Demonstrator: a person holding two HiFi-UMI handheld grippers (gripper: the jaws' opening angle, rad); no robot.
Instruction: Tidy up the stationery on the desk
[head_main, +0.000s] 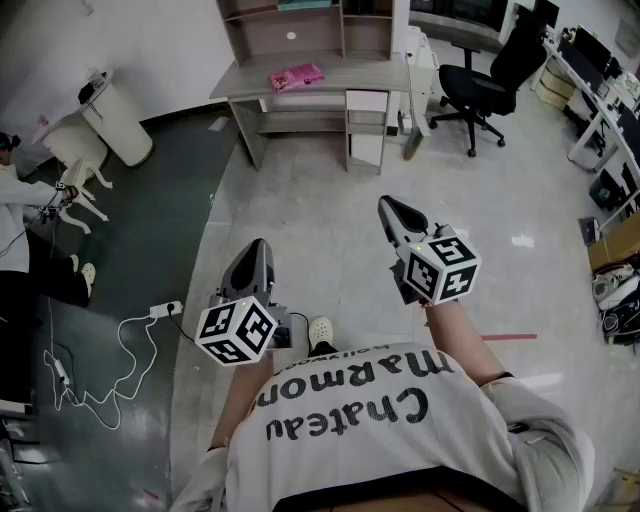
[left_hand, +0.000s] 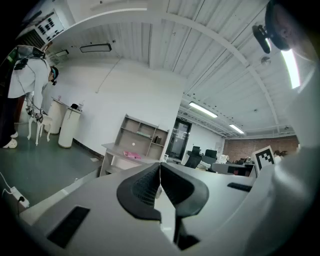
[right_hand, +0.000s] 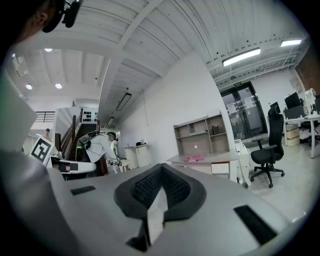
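A grey desk (head_main: 340, 77) with shelves stands far ahead across the floor, and a pink stationery item (head_main: 296, 76) lies on its top. My left gripper (head_main: 256, 246) and right gripper (head_main: 389, 204) are held in the air well short of the desk, both pointing toward it. Seen in its own view, the left gripper (left_hand: 160, 166) is shut with nothing between the pads; the desk (left_hand: 111, 147) and pink item (left_hand: 131, 155) show beyond it. The right gripper (right_hand: 161, 170) is shut and empty too, with the pink item (right_hand: 194, 158) in the distance.
A black office chair (head_main: 488, 82) stands right of the desk. A white bin (head_main: 116, 122) and a small white table (head_main: 70, 140) are at the left, where a person (head_main: 18, 235) bends over. A power strip with white cable (head_main: 163, 308) lies on the floor by my left foot.
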